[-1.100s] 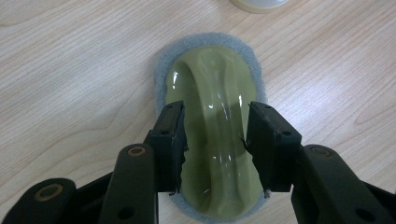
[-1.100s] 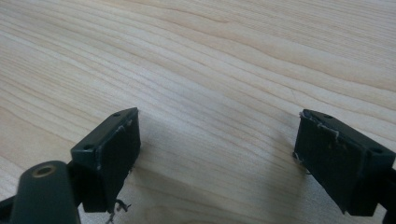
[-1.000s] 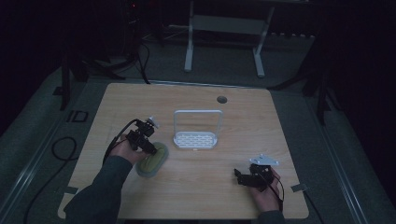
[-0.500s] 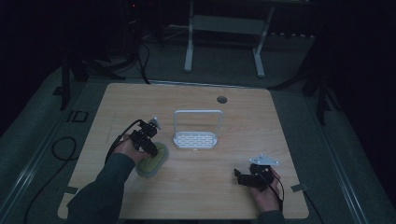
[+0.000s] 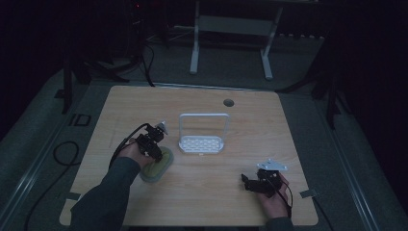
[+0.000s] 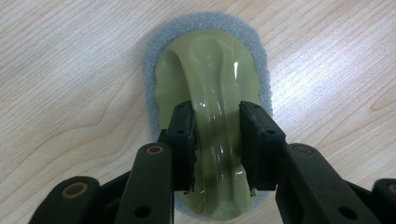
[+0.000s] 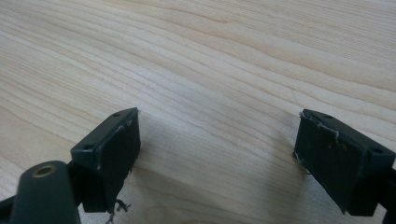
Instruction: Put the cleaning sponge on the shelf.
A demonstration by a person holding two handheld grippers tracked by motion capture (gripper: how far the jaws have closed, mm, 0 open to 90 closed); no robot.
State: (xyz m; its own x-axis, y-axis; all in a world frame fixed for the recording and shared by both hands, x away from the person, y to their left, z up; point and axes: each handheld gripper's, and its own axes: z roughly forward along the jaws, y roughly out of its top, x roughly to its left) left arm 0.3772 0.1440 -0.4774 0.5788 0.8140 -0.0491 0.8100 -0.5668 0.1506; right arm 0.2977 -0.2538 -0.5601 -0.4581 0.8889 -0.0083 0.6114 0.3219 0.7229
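On the table's left side, the left gripper point(image 6: 217, 147) pinches a scrubber's point(image 6: 208, 88) yellow-green handle

Its jaws have just been closing onto that raised handle; the scrubber lies flat on the wooden table point(image 5: 211, 192), near a white rack point(image 5: 202, 143). The right gripper point(image 7: 217, 163) rests spread wide, holding nothing

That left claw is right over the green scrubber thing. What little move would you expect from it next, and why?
Probably a straight lift. The left gripper has just been closing, and its jaws now sit against both sides of the raised green handle of the scrubber, which lies flat on the table. The white rack stands close by, a likely destination. The right gripper rests open over bare wood.
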